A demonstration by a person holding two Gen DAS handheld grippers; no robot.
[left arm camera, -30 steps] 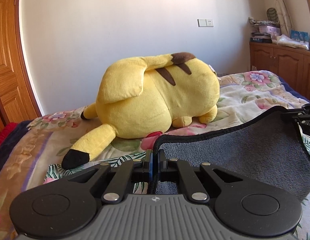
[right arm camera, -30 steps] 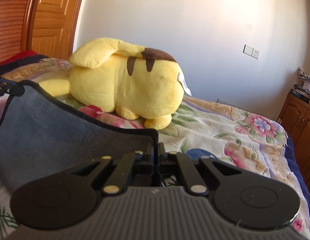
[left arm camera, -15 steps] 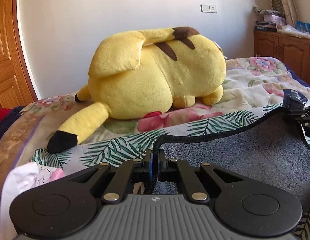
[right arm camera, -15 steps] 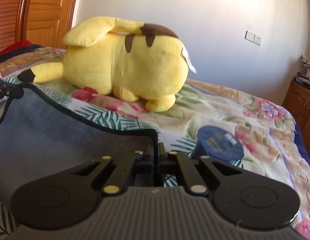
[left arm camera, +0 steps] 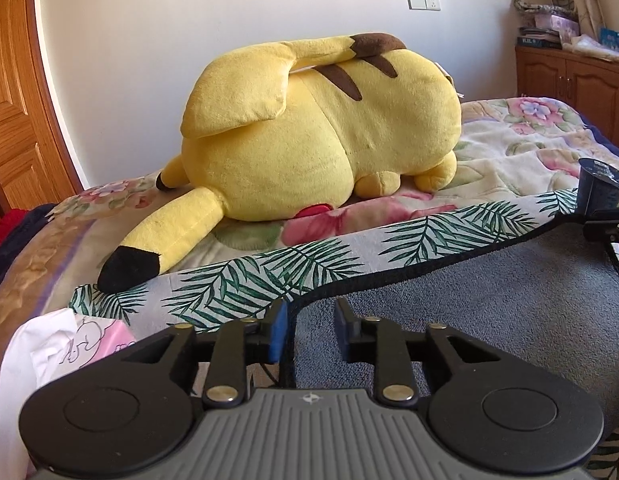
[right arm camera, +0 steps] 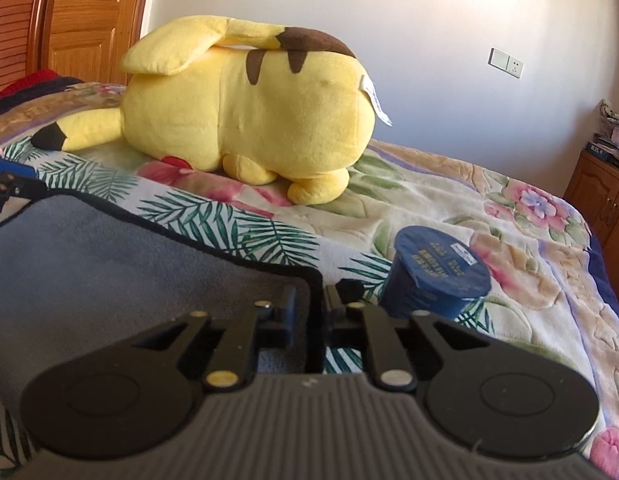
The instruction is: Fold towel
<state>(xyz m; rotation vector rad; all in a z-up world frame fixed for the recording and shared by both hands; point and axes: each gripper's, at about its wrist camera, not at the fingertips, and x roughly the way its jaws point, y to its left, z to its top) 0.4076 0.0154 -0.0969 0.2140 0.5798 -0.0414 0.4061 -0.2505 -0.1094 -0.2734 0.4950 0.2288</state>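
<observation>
The bed [left arm camera: 509, 152] fills both views, covered by a floral quilt [right arm camera: 449, 184] with a palm-leaf printed cloth [left arm camera: 293, 272] spread over its near part. On the quilt toward the wall lies a big yellow plush toy [left arm camera: 321, 136], face down, its black-tipped ear stretched out to the left and a white tag hanging at its right end in the right wrist view.

The towel [left arm camera: 489, 312], grey with a dark bound edge, lies flat on the palm-leaf cloth in front of the toy and well apart from it. Its far edge runs across between the two grippers; its left far corner sits at the left gripper [left arm camera: 309, 316] and its right far corner at the right gripper [right arm camera: 309, 300].

The left gripper's jaws stand apart, released, with the towel's corner edge lying in the gap between the blue-padded finger and the other one. The right gripper's jaws are likewise parted, a little less widely; the towel's black corner edge rises between them, and I cannot tell whether either pad touches it.

Just beside the right gripper, on its right, stands a dark blue cup [right arm camera: 437, 272] on the bed, sealed with a printed foil lid, so its contents are hidden. The same cup shows at the right edge of the left wrist view.

At the lower left of the left wrist view lies a pink and white cloth [left arm camera: 69, 348] with a line drawing on it.
</observation>
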